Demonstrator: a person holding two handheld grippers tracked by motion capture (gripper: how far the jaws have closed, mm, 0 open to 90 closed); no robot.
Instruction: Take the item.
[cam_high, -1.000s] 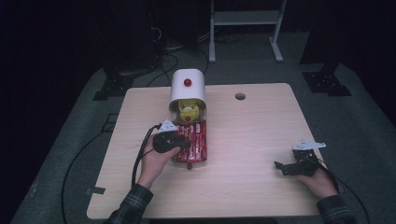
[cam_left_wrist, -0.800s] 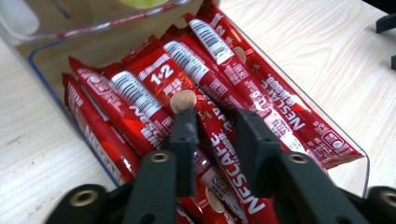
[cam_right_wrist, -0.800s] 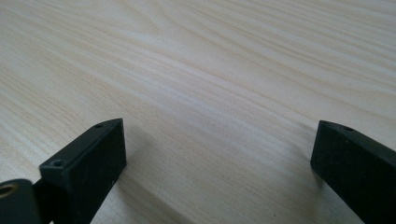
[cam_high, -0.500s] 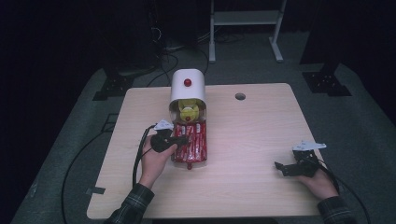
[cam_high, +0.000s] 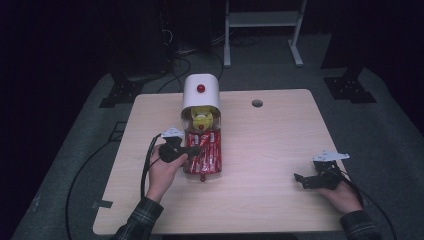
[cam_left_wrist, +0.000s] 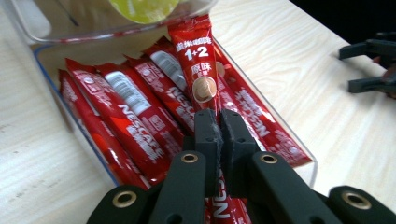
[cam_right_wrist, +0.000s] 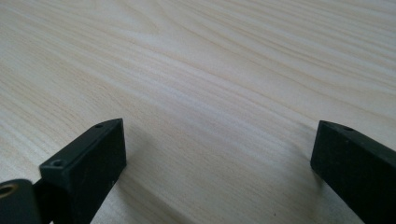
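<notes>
- Your left gripper (cam_left_wrist: 219, 135) is clamped on one red sachet (cam_left_wrist: 198, 70); its jaws have just been closing, with the sachet between them.
- That sachet stands tilted up out of the clear tray (cam_left_wrist: 299, 140), above the other sachets (cam_left_wrist: 135, 121) lying flat inside.
- The tray sits in front of the white dispenser (cam_high: 201, 92).
- Your right gripper (cam_high: 306, 180) rests spread wide on the table (cam_high: 280, 135), well apart from the tray.

Red coffee sachets (cam_left_wrist: 140, 112); pale wood-grain table (cam_high: 270, 150); possibly yellow toy (cam_high: 202, 120)
</notes>
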